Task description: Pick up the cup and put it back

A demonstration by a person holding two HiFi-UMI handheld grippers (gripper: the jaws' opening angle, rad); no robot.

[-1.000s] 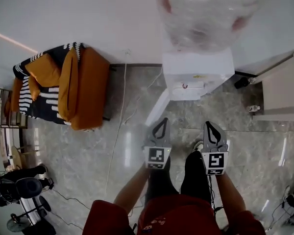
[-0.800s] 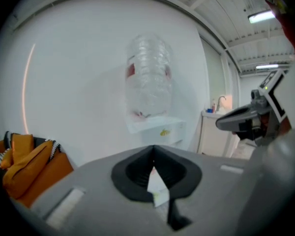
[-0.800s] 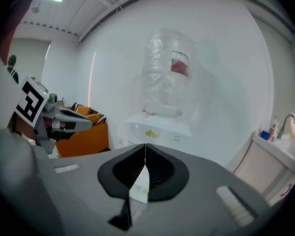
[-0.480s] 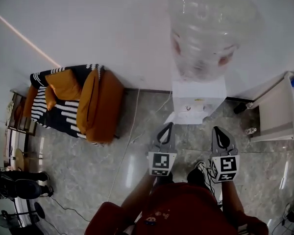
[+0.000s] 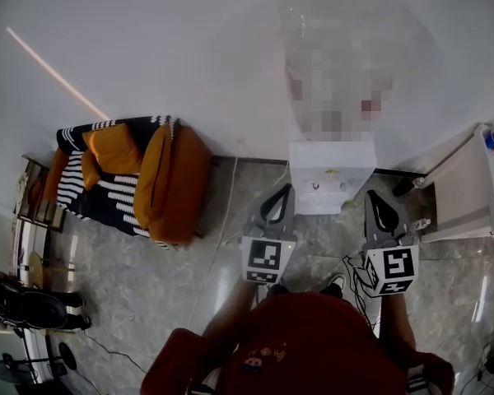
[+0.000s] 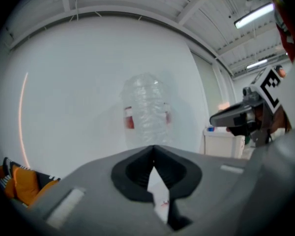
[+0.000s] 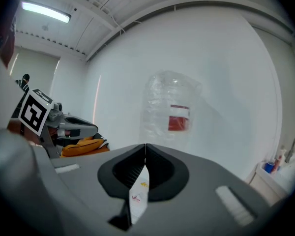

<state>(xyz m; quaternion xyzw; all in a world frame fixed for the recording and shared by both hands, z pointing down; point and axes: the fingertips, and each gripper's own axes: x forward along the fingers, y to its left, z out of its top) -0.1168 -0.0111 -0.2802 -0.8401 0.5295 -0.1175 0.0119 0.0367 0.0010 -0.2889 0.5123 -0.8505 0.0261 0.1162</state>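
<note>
Left gripper (image 5: 287,189) and right gripper (image 5: 372,196) low centre of head view, side by side, both pinched shut with nothing between jaws. Aimed at white water dispenser (image 5: 329,175) upper centre-right; orange sofa (image 5: 169,183) at left on grey floor (image 5: 132,278). Cup not made out in any view.
</note>
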